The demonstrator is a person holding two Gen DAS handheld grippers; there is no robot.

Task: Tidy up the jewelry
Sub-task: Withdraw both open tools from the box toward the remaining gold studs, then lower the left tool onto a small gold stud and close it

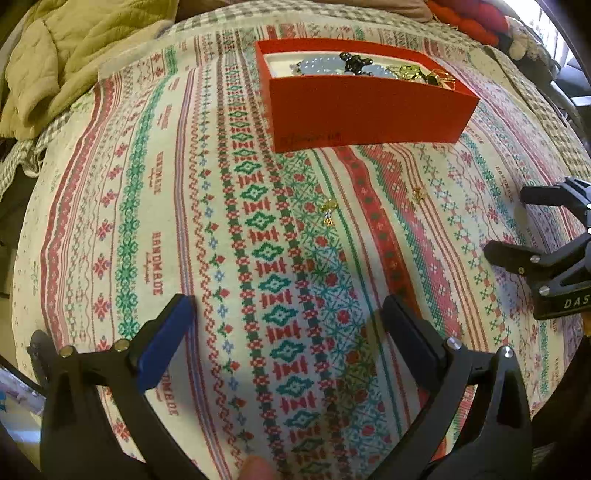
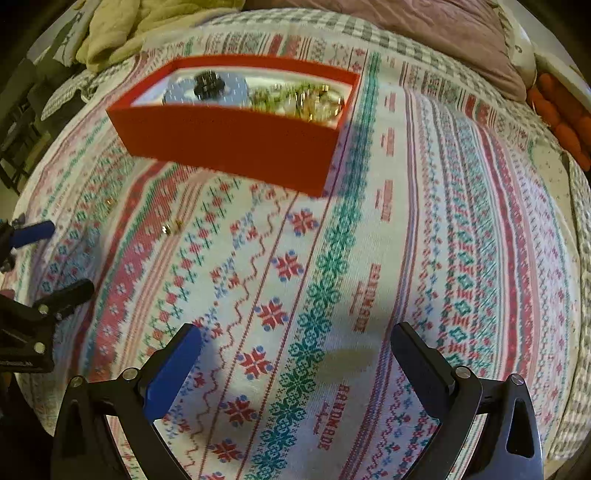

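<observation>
A patterned cloth (image 1: pixel 177 229) covered the bed; a red box (image 1: pixel 364 110) of jewelry lay on it (two gold pieces (image 1: pixel 328 211) nearby). The left gripper (image 1: pixel 288 321) and right gripper (image 2: pixel 295 350) were spread, empty.

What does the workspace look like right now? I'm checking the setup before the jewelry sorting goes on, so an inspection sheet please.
Surface: patterned cloth over a bed, lying flat.
Job's things: red box open, with dark and gold jewelry inside; two small gold pieces loose on the cloth, one nearer the left tongs, one further right.
Clutter: yellow-green quilted blanket heaped at the far left; red-orange fabric at the far right.
Grippers: left tongs open, nothing between them; right tongs open, nothing between them.
Cables: nothing seen.
Surroundings: checked bedding and a mauve quilt behind the box.
</observation>
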